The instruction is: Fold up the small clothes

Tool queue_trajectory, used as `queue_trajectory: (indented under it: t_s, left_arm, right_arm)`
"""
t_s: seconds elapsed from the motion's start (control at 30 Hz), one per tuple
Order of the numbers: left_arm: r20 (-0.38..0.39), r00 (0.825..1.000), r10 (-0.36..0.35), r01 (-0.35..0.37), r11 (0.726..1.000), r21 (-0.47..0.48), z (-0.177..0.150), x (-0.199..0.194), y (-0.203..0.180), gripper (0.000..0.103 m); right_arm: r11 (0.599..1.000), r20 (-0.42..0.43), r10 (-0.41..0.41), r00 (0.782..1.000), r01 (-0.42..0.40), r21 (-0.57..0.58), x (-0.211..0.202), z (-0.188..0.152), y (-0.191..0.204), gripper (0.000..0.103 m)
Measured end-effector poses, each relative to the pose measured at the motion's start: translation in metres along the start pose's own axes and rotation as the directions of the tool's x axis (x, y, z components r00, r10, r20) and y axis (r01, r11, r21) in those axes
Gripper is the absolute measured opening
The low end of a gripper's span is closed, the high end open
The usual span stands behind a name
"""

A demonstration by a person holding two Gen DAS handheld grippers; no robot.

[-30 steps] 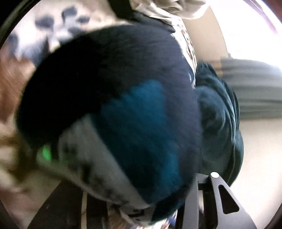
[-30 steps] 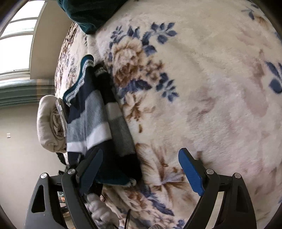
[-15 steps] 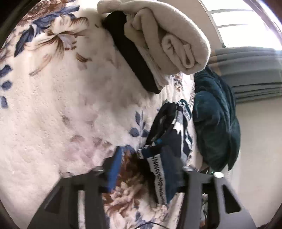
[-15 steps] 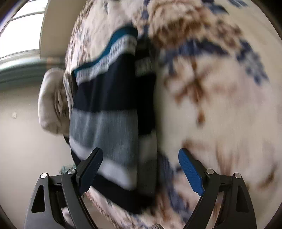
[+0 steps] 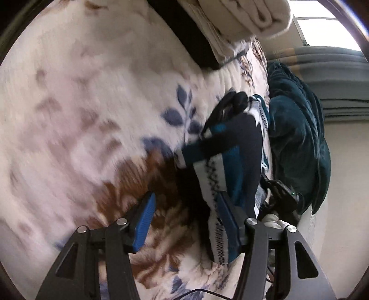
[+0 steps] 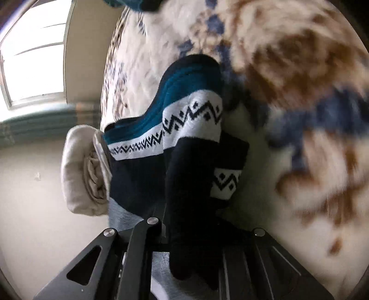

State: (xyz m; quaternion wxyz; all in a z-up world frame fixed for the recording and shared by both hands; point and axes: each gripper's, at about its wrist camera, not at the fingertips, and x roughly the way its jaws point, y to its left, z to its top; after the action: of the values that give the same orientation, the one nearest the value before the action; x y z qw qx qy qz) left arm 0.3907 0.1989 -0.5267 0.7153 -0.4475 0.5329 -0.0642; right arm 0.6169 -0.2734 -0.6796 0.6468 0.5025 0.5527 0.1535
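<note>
While the right gripper (image 6: pixel 184 242) is closing, pinching a dark fold of the one navy, teal and white zigzag knitted sweater (image 6: pixel 175 129) on the fluffy flowered blanket (image 6: pixel 299 115), the left gripper (image 5: pixel 184 219) stands half spread, its right blue pad (image 5: pixel 227 214) against that sweater (image 5: pixel 233 166), nothing squeezed. One rolled cream towel (image 5: pixel 242 16) lies near

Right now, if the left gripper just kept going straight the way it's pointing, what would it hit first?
Most likely the floral blanket: the left gripper points down at bare blanket between its open fingers. The patterned sweater lies just along its right finger and might brush it first; depth is unclear.
</note>
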Motion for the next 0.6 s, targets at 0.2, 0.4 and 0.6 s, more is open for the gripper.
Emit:
queue_trajectory:
  t_s: [0.2,0.4,0.6]
  left_arm:
    - [-0.03,0.999,-0.044,0.044,0.999,-0.023,-0.026,-0.003,0.002,0.06]
    - [-0.088,0.995,-0.036,0.038,0.999,0.022,-0.034,0.015,-0.008,0.061]
    - [-0.09,0.995,-0.038,0.048,0.993,0.112,-0.023,0.028,-0.033,0.061]
  right_arm:
    - [0.988,0.139,0.025,0.99,-0.046,0.147,-0.068,-0.051,-0.016,0.012]
    - [0.977,0.192,-0.083,0.978,0.042,0.211,-0.134,-0.116,-0.051,0.018]
    - [0.959,0.003,-0.279,0.96,0.278,0.049,-0.148,-0.092,-0.044,0.052]
